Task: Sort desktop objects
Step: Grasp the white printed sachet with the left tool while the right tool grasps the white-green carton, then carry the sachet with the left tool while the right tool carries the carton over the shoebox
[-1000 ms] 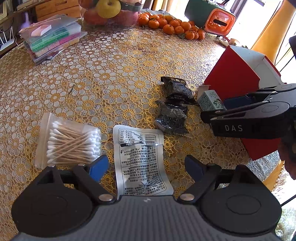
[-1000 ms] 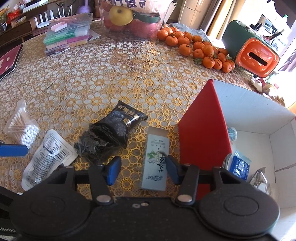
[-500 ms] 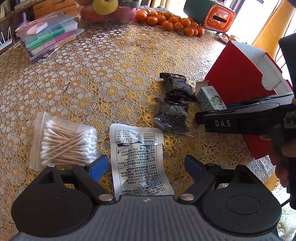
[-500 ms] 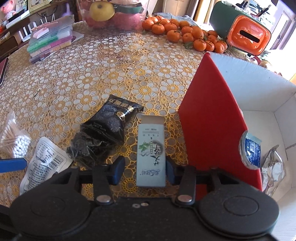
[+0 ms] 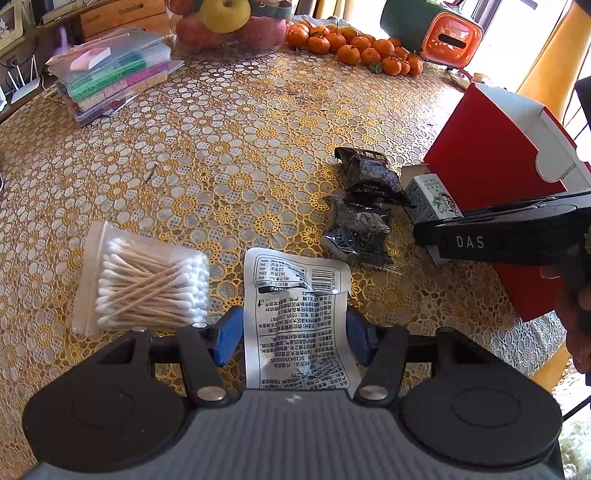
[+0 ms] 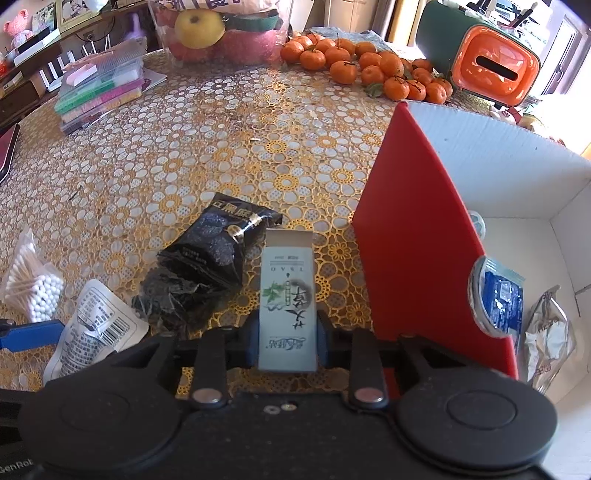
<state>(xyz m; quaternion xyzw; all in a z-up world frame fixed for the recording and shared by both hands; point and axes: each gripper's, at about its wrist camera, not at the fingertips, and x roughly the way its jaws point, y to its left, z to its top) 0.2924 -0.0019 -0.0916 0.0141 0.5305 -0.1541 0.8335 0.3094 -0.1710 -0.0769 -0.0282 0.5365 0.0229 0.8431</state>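
Observation:
My left gripper (image 5: 295, 334) is shut on a white printed packet (image 5: 295, 295), its blue pads against both edges. A bag of cotton swabs (image 5: 147, 280) lies just left of it. My right gripper (image 6: 288, 341) is shut on a pale green tea box (image 6: 288, 295) beside the red box (image 6: 417, 236). Two black snack packets (image 6: 221, 240) lie left of the tea box. In the left wrist view the right gripper (image 5: 428, 230) shows side-on at the tea box (image 5: 432, 195), by the red box (image 5: 491, 162).
The red box's white inside (image 6: 517, 177) holds a blue packet (image 6: 498, 299) and a silver wrapper (image 6: 546, 343). Tangerines (image 6: 369, 66), an orange-green holder (image 6: 487, 62), a fruit bag (image 6: 218, 33) and stacked plastic cases (image 6: 99, 85) stand at the table's far side.
Both grippers have closed: the left on the white packet, the right on the tea box. The right gripper moved forward over the box before shutting.

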